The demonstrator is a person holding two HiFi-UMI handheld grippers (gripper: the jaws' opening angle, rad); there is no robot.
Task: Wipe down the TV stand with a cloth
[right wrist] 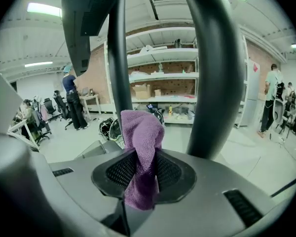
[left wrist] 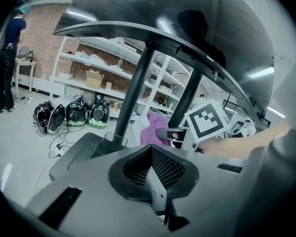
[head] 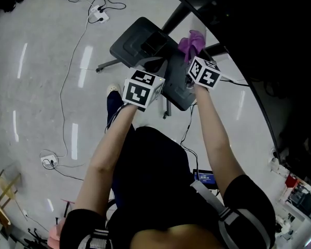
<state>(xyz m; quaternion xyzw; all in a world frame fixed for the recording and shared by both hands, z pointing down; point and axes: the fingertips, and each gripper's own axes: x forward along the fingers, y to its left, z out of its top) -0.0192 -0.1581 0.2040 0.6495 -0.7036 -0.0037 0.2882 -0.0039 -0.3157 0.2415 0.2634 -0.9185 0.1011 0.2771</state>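
The left gripper (left wrist: pixel 152 154), jaws together on nothing, hangs over the base of the TV stand (head: pixel 132 45). The right gripper (right wrist: pixel 139 174) is clamped on the purple cloth (right wrist: pixel 142 130), just beside the stand's dark poles (right wrist: pixel 213 73). Shelves (right wrist: pixel 160 78) stand beyond the stand.

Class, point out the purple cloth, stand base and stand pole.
purple cloth (right wrist: pixel 142 130): right gripper view, fold above the jaws.
stand base (head: pixel 132 48): head view, flat top.
stand pole (left wrist: pixel 135 90): left gripper view, mid-shaft.
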